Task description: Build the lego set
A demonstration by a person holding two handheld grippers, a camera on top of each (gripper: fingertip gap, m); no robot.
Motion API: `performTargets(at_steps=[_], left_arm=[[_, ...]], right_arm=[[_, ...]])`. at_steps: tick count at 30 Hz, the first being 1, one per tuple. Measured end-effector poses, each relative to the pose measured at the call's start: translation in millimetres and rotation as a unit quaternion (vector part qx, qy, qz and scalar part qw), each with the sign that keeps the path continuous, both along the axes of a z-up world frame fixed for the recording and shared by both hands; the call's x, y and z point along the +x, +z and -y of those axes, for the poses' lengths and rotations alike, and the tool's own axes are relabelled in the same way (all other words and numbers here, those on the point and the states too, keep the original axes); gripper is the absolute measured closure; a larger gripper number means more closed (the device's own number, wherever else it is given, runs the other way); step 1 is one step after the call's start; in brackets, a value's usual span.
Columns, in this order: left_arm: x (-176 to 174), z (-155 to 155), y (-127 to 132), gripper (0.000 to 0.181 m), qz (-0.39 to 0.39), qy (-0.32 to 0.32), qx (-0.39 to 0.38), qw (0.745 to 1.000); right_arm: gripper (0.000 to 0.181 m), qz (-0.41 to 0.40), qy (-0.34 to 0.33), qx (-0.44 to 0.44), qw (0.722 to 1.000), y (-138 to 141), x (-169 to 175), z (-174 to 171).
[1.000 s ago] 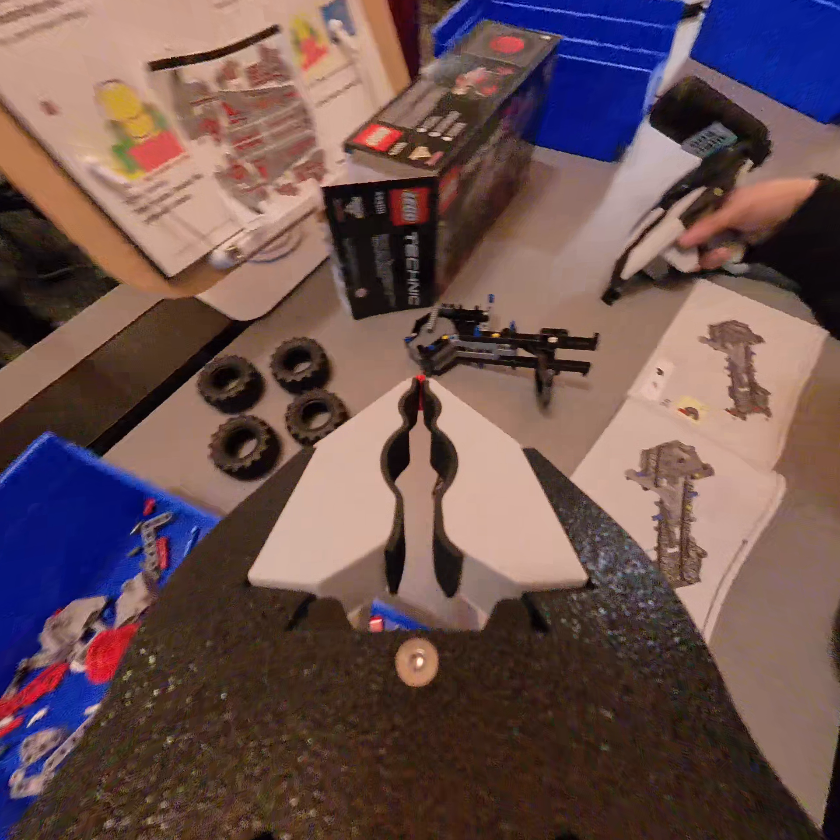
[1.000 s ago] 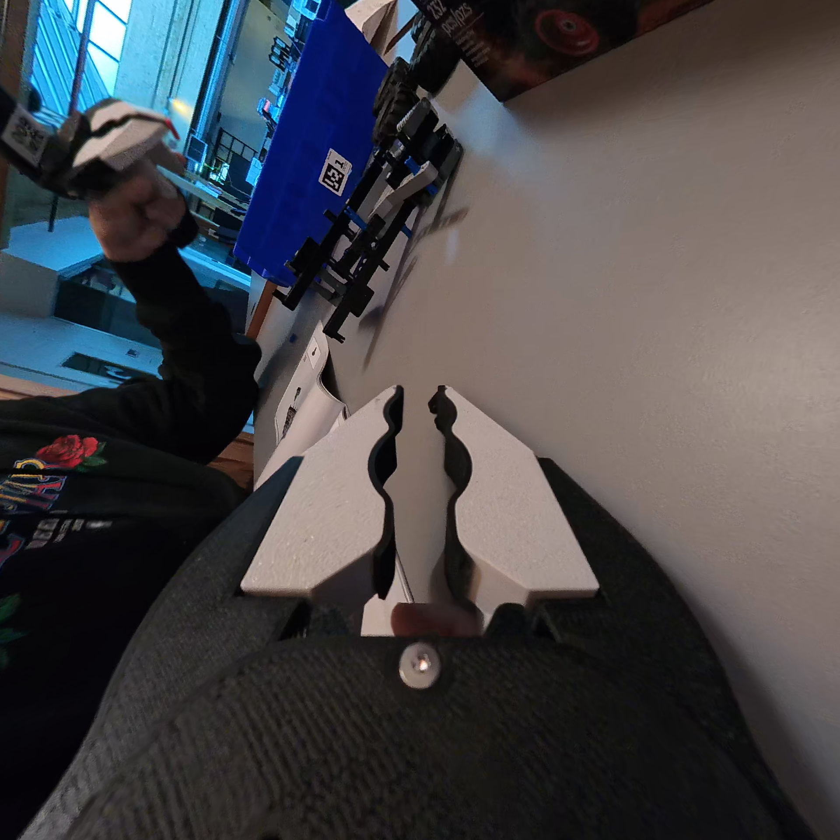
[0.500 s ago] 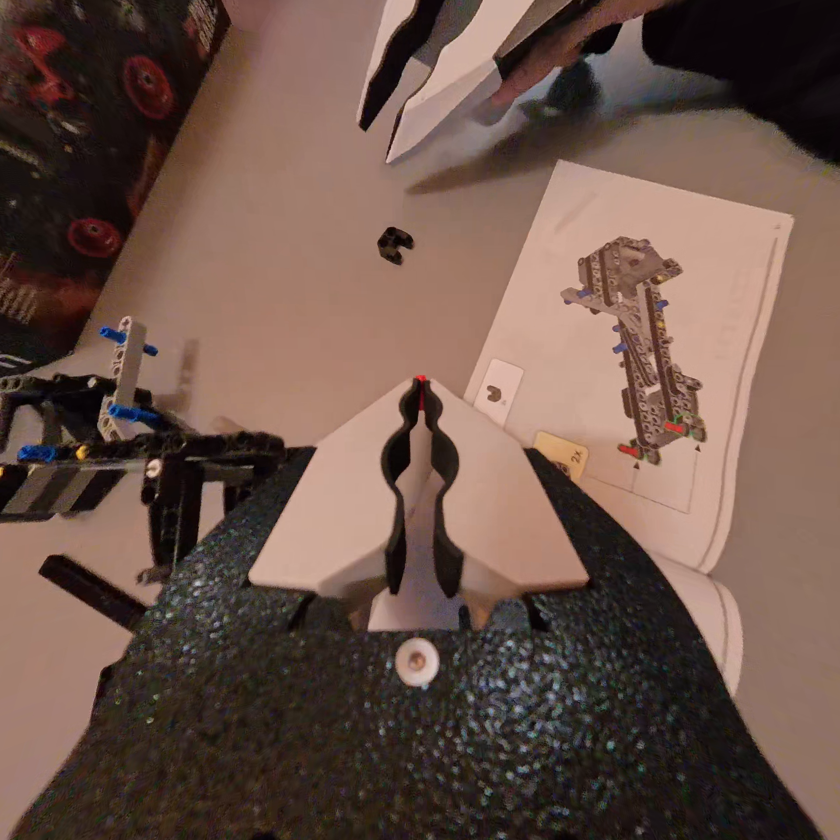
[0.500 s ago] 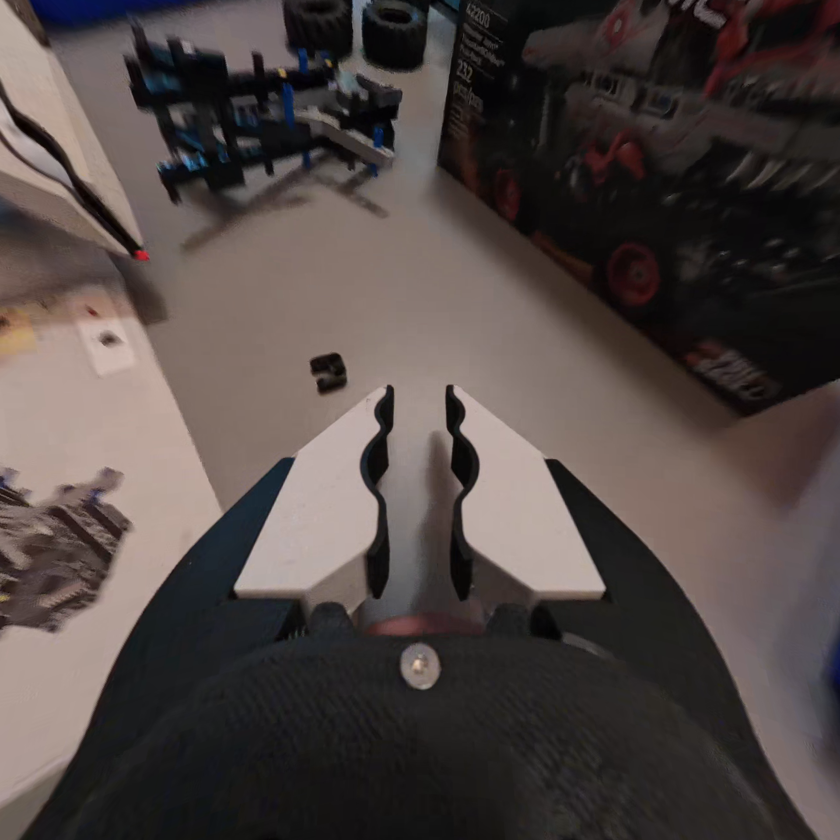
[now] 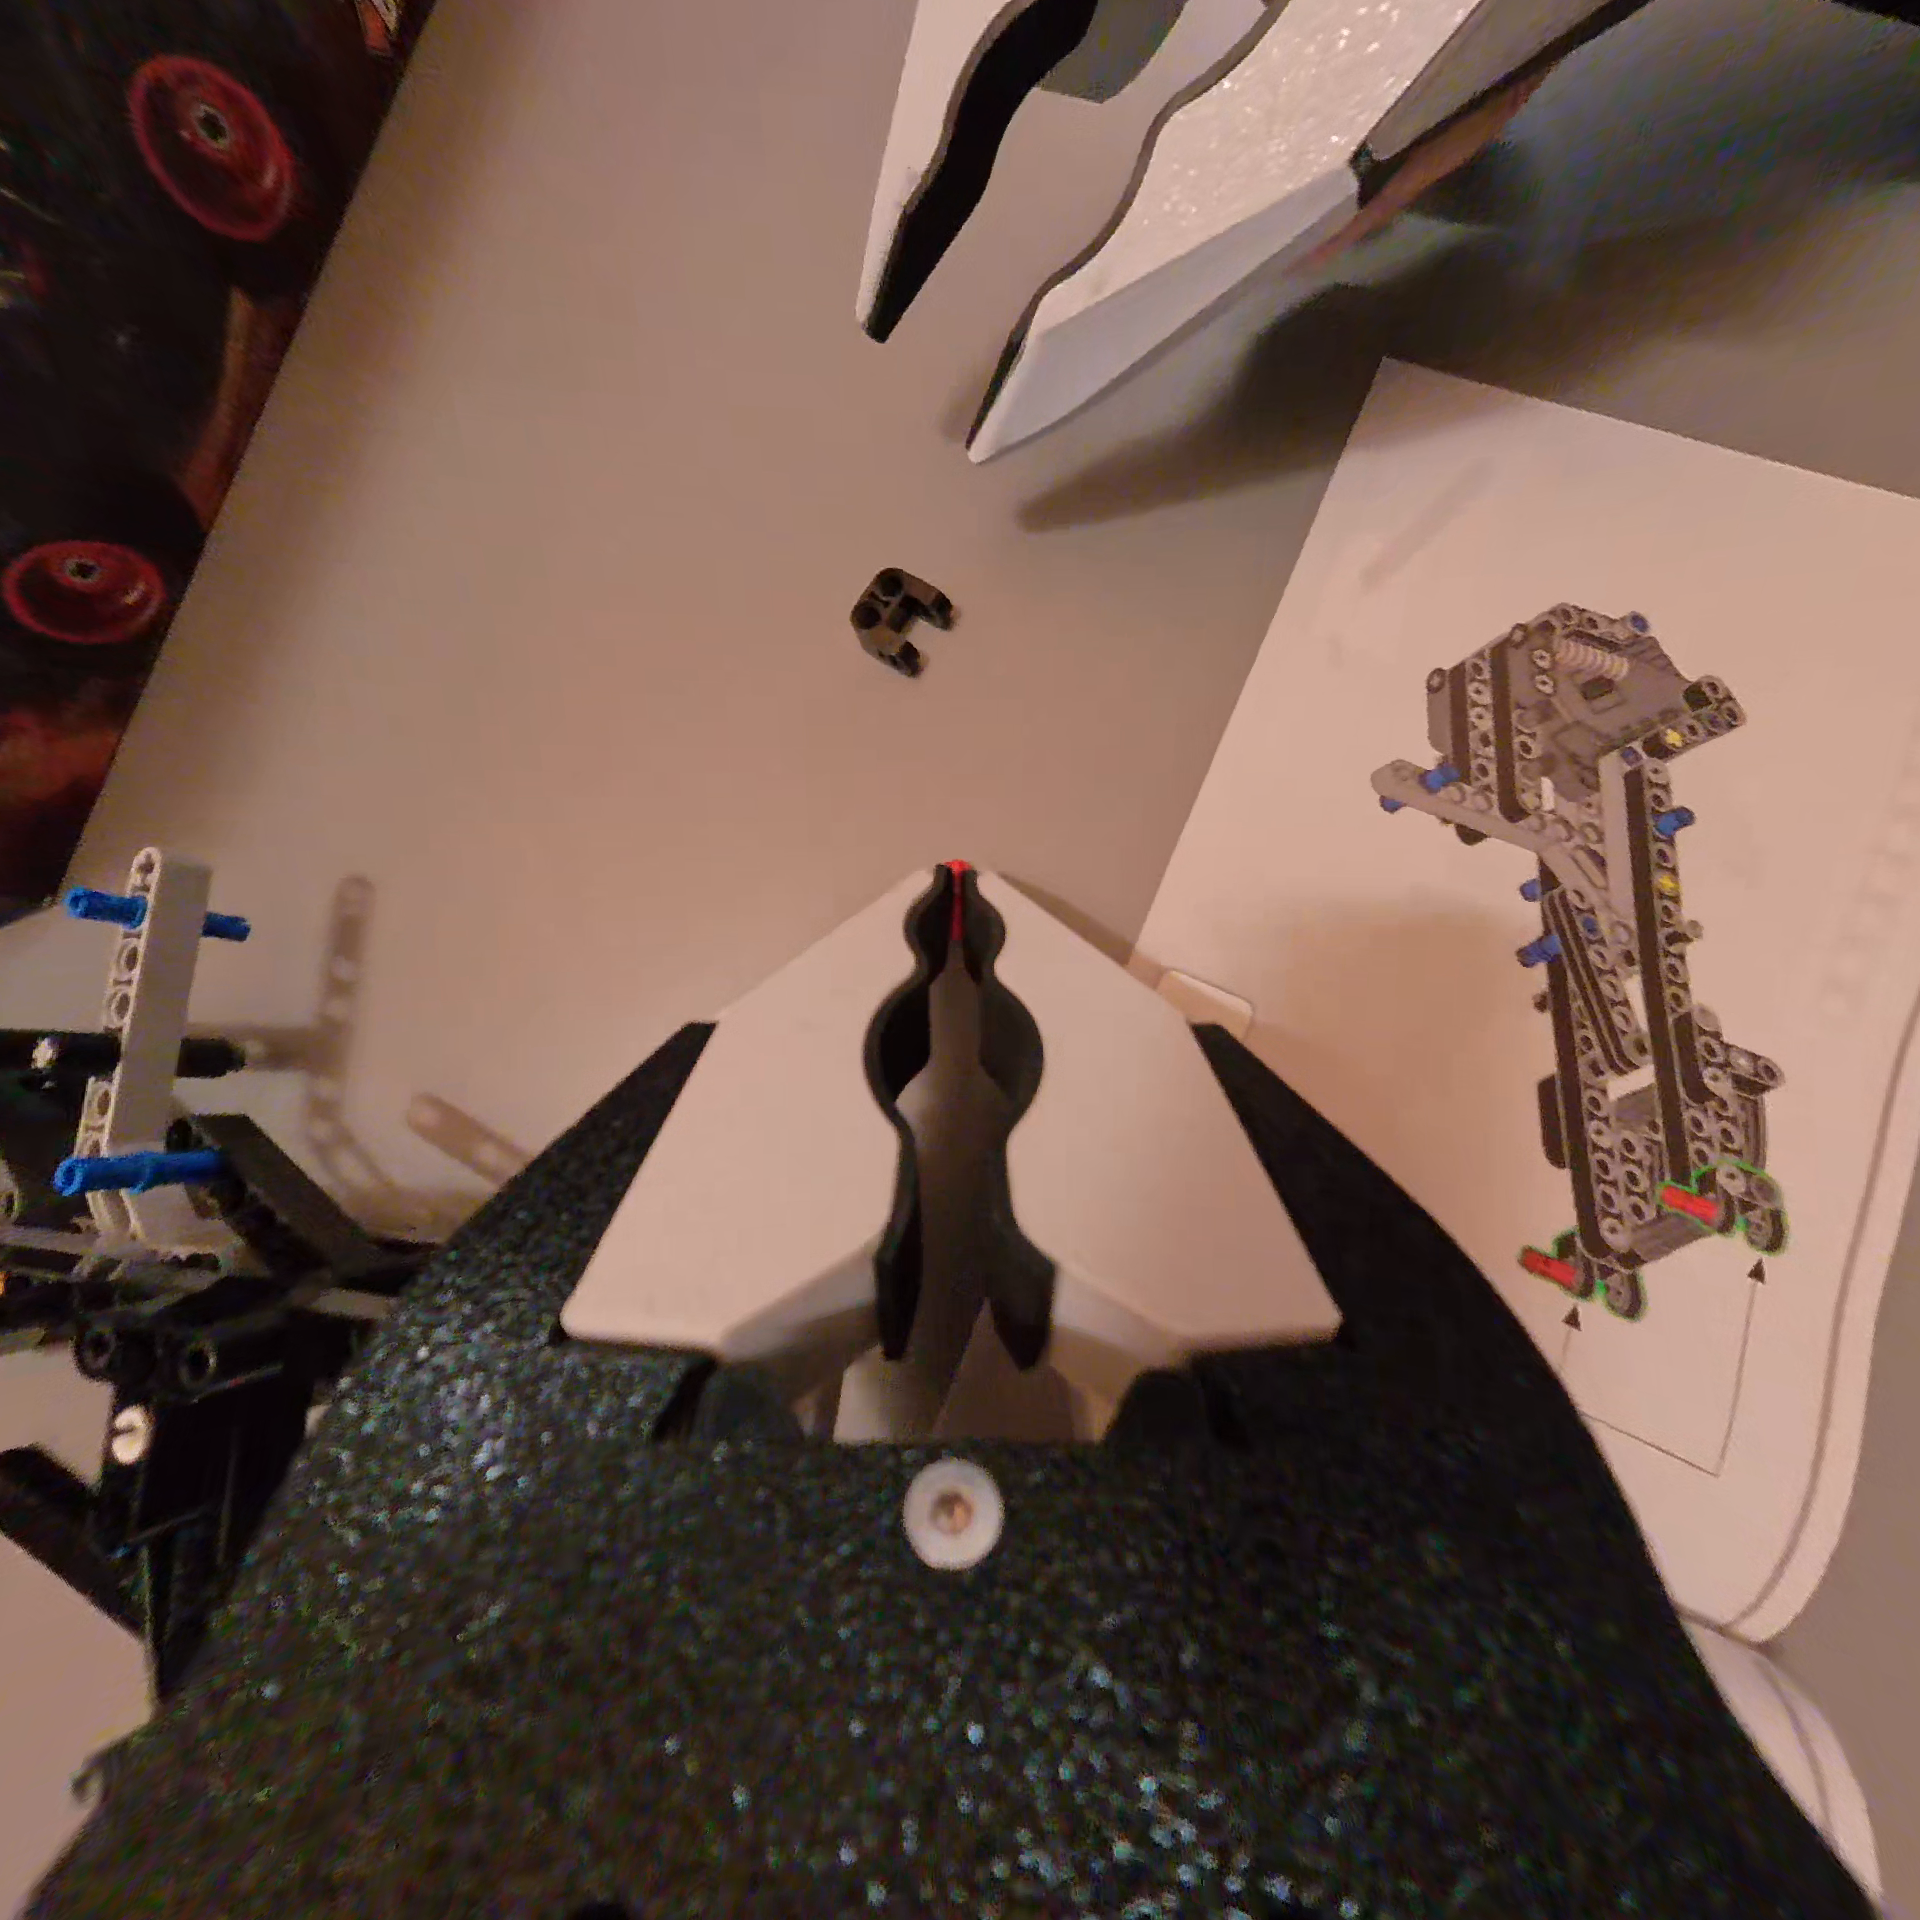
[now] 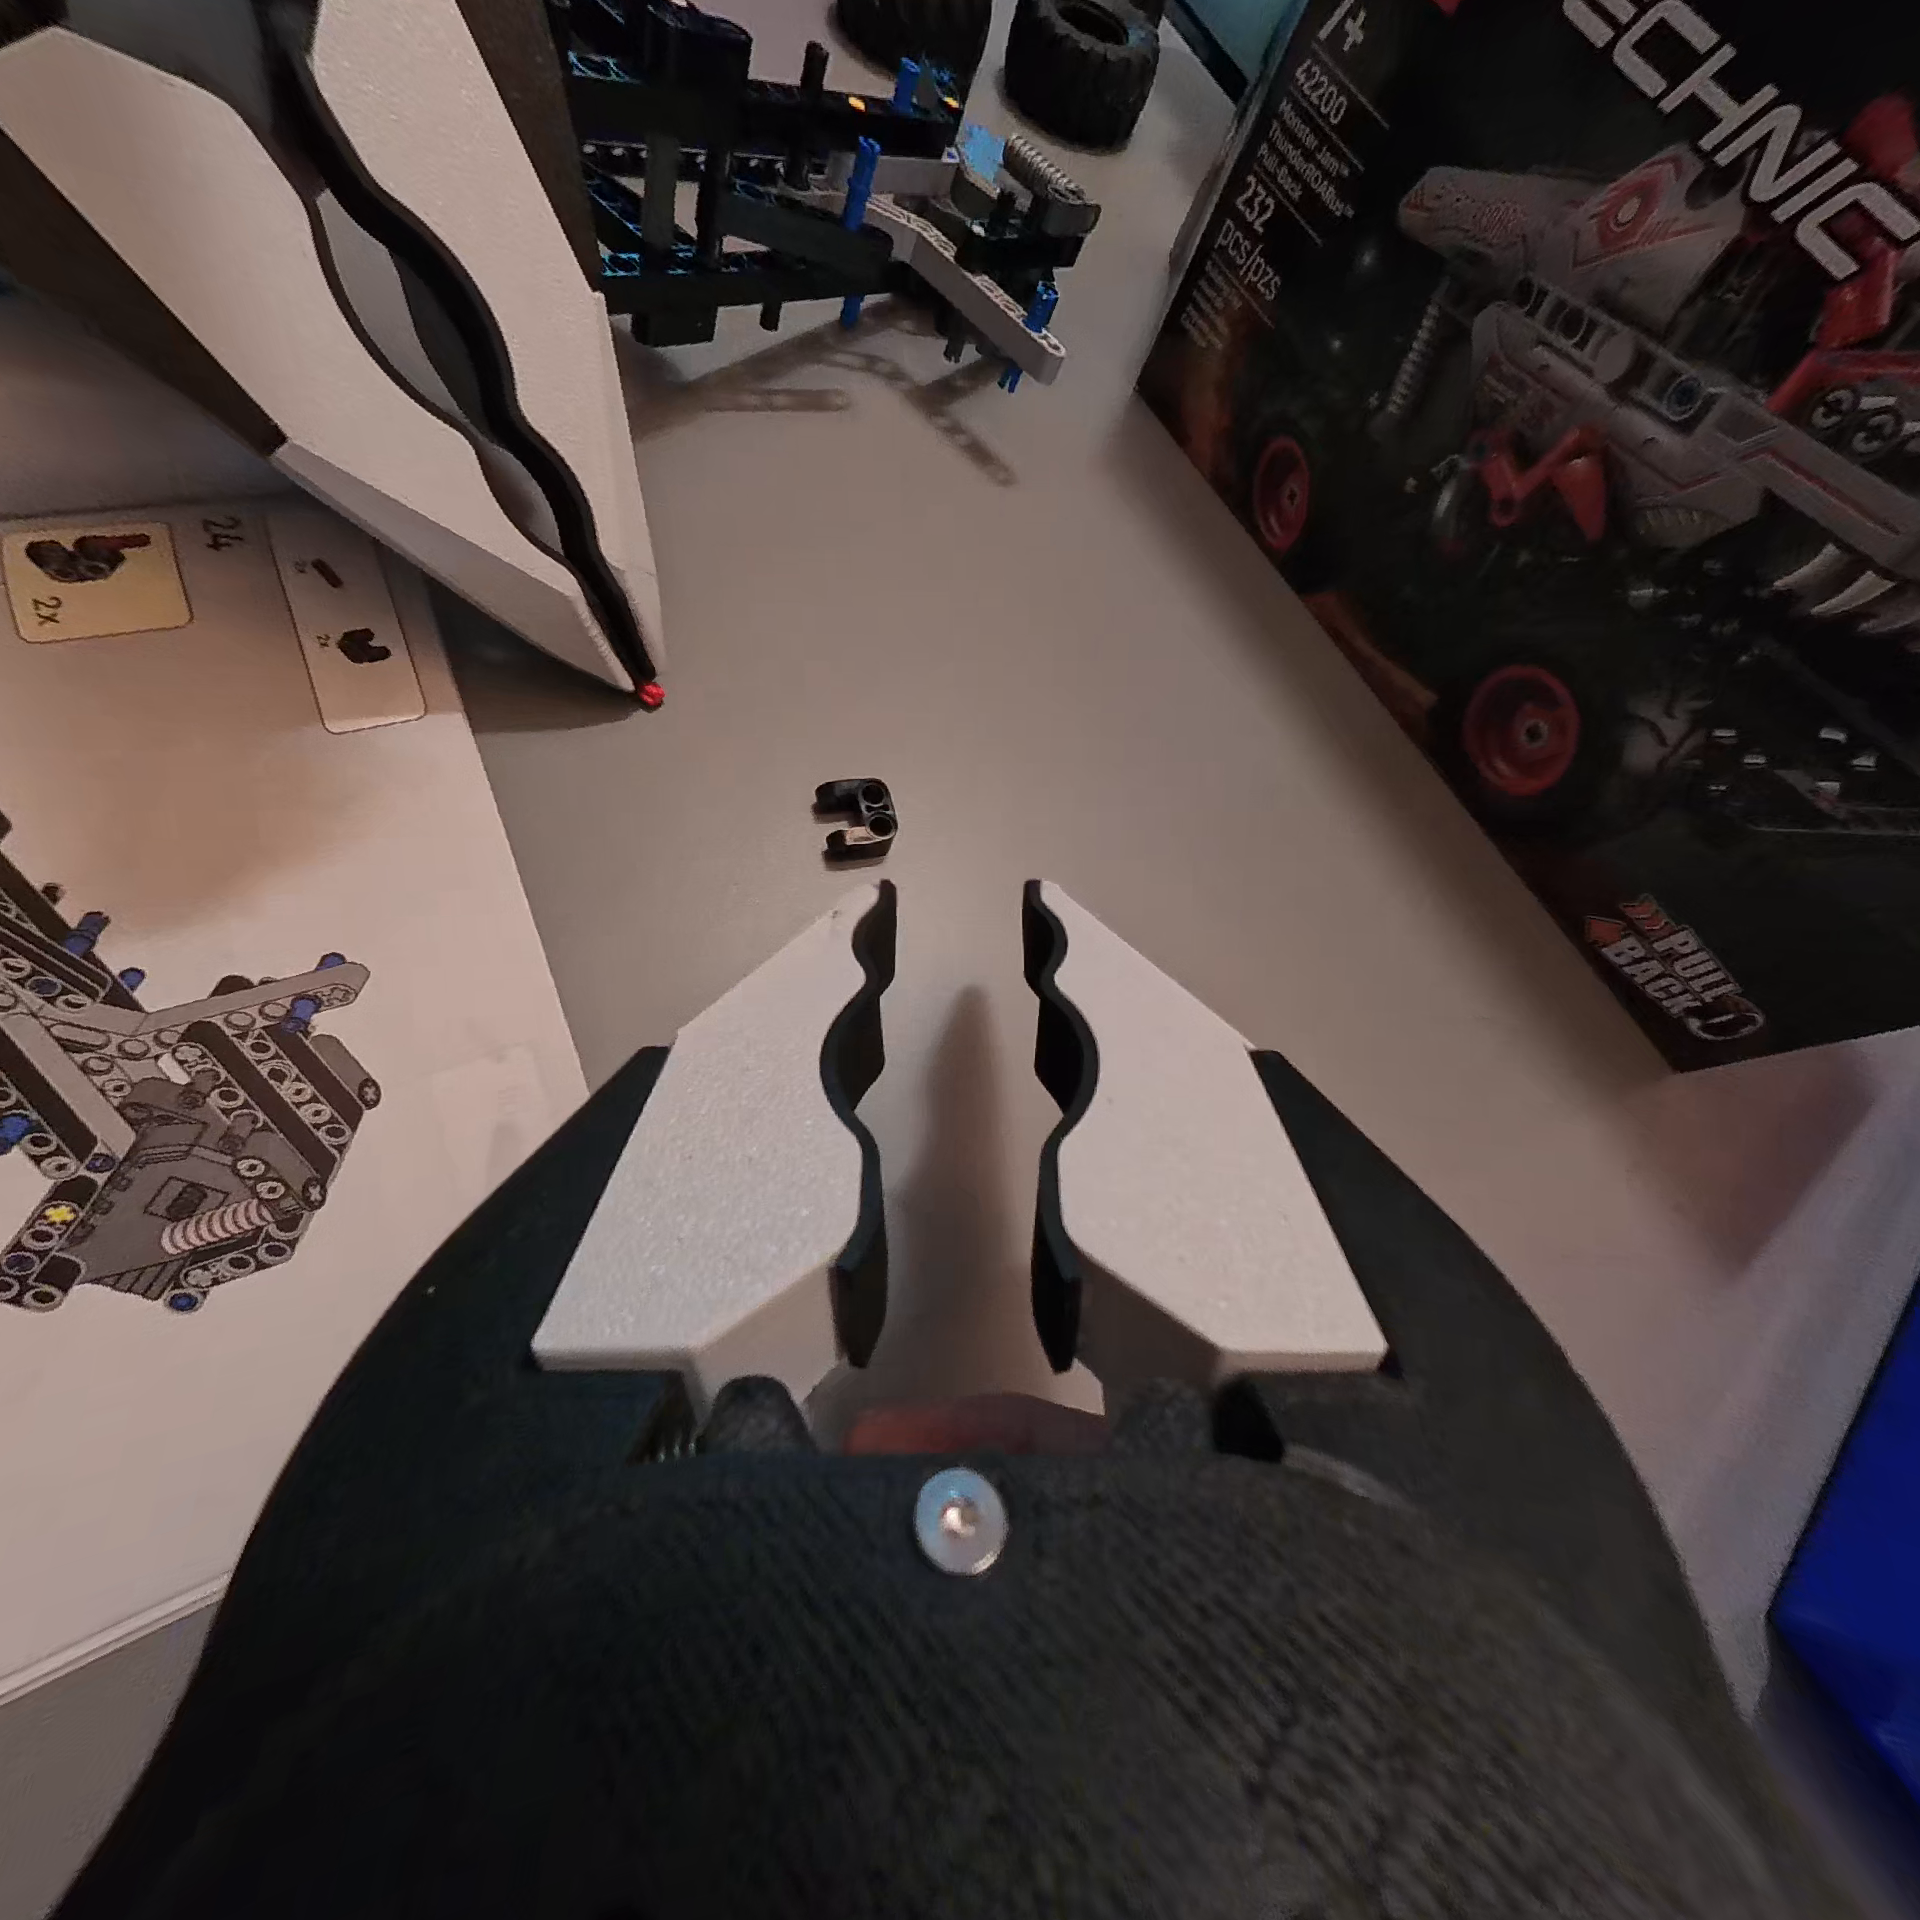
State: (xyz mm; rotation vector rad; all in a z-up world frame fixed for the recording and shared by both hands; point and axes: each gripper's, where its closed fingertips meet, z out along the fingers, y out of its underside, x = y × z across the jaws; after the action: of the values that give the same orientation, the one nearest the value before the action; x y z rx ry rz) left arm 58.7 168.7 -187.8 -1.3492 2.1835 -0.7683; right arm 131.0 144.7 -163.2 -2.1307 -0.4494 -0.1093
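Observation:
A small black connector piece (image 5: 900, 620) lies on the grey table between the two grippers; it also shows in the right wrist view (image 6: 860, 820). My left gripper (image 5: 954, 871) is shut on a small red pin (image 5: 953, 902), tips a little short of the connector. It shows in the right wrist view (image 6: 646, 688) with the red pin (image 6: 650, 694) at its tip. My right gripper (image 6: 958, 889) is open and empty, just behind the connector; it shows in the left wrist view (image 5: 930, 384). The black and grey chassis (image 6: 831, 218) with blue pins stands farther back.
The open instruction booklet (image 5: 1538, 935) lies beside the connector; it shows in the right wrist view (image 6: 208, 987). The set's box (image 6: 1579, 468) stands on the other side. Black tyres (image 6: 1081, 62) lie behind the chassis. A blue bin edge (image 6: 1860, 1621) is at lower right. Some 9 cm of space lies between my two pairs of fingers.
Both grippers have swung down over the table and closed in on the black connector from opposite sides. The right gripper has opened wider. The left stays shut on the red pin.

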Motion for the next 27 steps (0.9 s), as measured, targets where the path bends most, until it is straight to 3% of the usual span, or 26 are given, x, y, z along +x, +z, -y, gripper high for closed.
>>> performTargets(at_steps=[1,6,11,15,20,27], left_arm=[[0,0,0,0.181,0.000,0.005,-0.004,1.000],[0,-3,16,0.174,0.034,0.014,-0.013,0.999],[-10,-15,70,0.176,0.129,0.035,-0.057,0.989],[-38,-50,113,0.179,0.193,0.079,-0.044,0.977],[-108,-130,149,0.179,0.224,0.172,0.031,0.959],[-238,-294,178,0.180,0.206,0.382,0.099,0.896]], right_arm=[[0.159,0.001,-0.001,0.000,1.000,-1,1,0],[0.159,-0.007,-0.005,-0.007,1.000,-5,2,0],[0.160,0.009,-0.006,-0.024,1.000,-15,4,1],[0.160,0.005,-0.006,-0.032,0.999,-20,4,1],[0.161,0.002,-0.005,-0.035,0.999,-20,4,2],[0.170,-0.016,0.009,-0.046,0.999,-22,0,4]])
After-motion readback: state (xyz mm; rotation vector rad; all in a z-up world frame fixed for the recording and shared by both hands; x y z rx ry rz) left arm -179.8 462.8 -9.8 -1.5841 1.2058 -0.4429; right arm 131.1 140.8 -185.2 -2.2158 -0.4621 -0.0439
